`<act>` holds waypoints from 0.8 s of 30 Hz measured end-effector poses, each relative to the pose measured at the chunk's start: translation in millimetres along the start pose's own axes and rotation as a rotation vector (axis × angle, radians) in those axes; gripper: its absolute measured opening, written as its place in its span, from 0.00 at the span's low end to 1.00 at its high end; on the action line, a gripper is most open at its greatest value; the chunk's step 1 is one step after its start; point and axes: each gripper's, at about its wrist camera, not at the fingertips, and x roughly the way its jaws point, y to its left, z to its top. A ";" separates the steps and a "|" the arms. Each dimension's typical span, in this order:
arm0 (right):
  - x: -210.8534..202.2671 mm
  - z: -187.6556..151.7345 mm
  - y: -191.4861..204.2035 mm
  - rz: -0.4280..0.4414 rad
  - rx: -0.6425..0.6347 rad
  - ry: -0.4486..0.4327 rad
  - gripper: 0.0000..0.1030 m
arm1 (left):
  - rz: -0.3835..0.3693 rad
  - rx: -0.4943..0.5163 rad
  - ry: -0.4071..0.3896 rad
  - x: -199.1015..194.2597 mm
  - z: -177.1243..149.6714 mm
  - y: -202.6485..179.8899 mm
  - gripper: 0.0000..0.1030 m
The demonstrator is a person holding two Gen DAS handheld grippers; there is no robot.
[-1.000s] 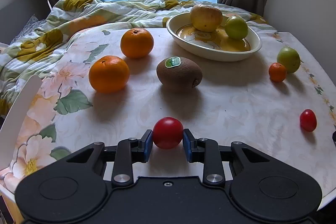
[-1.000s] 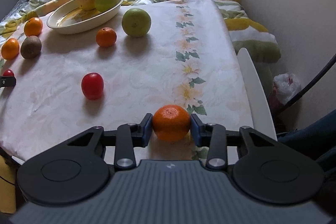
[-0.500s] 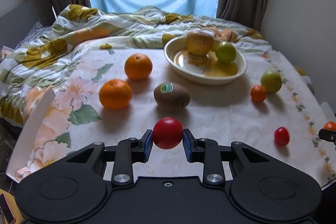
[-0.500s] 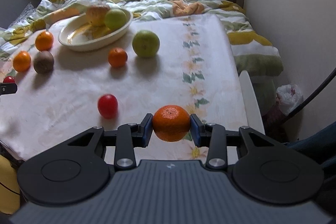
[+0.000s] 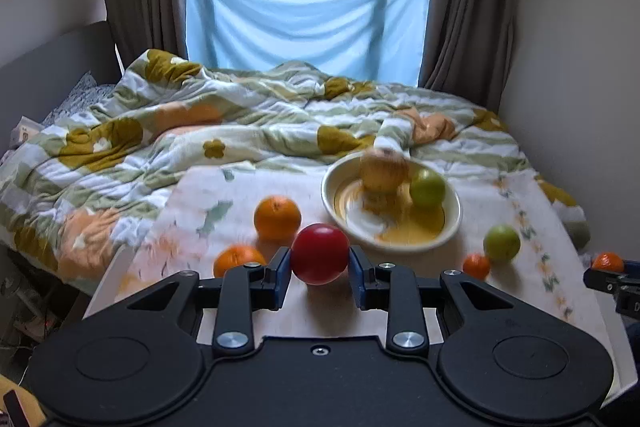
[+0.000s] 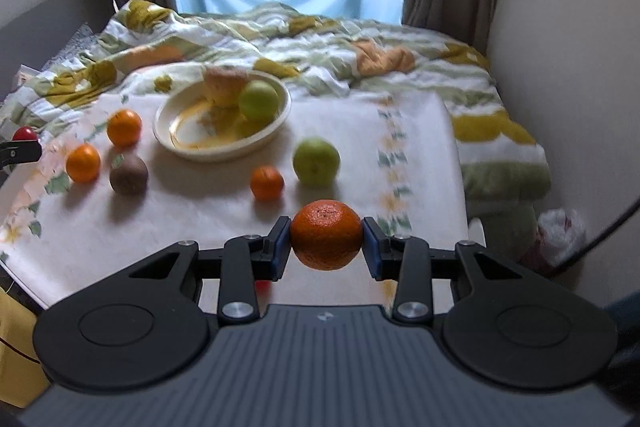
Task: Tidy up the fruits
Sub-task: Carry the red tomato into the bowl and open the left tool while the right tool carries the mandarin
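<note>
Left claw point(image 5: 319, 269) grips a tomato point(image 5: 319, 253), right claw point(image 6: 326, 243) a mandarin point(image 6: 326, 234); only right view shows the kiwi point(image 6: 129, 175).

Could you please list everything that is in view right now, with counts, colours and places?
Tomato: one, red, held in left gripper.
Mandarin: one, orange, held in right gripper.
Bowl: one, cream, far on table.
Apples in bowl: two, one green, one yellowish.
Green apple: one, on cloth right of bowl.
Small mandarin: one, orange, beside it.
Oranges: two, left of bowl.
Kiwi: one, brown, near oranges.
Quilt: floral, behind table.
Left gripper: shut.
Right gripper: shut.
</note>
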 end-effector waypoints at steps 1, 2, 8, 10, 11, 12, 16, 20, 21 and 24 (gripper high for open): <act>0.2 5.5 2.4 0.005 -0.002 -0.006 0.51 | 0.000 0.004 -0.008 0.9 5.2 1.2 0.33; 0.8 10.8 4.9 0.011 -0.004 -0.011 0.51 | 0.000 0.009 -0.014 2.1 10.4 2.2 0.33; 11.5 40.3 21.9 0.029 -0.015 -0.036 0.51 | -0.021 0.027 -0.027 24.3 39.8 12.1 0.33; 18.9 50.4 28.6 0.028 -0.012 -0.036 0.51 | -0.034 0.038 -0.020 36.6 50.0 15.5 0.33; 23.0 55.7 31.8 0.029 -0.008 -0.036 0.51 | -0.040 0.045 -0.015 44.1 54.7 17.5 0.33; 26.9 59.9 34.3 0.029 -0.004 -0.036 0.51 | -0.046 0.051 -0.008 51.0 59.0 19.3 0.33; 48.9 78.4 42.9 0.017 0.022 -0.023 0.51 | -0.069 0.067 0.021 80.8 74.9 24.6 0.33; 74.4 92.7 50.9 0.011 0.055 -0.001 0.51 | -0.099 0.096 0.055 112.7 86.4 26.1 0.33; 79.4 94.8 51.8 0.009 0.059 0.002 0.51 | -0.108 0.106 0.064 120.5 88.6 25.8 0.33; 97.8 102.4 58.4 -0.002 0.071 0.016 0.51 | -0.136 0.134 0.088 143.4 93.8 24.7 0.33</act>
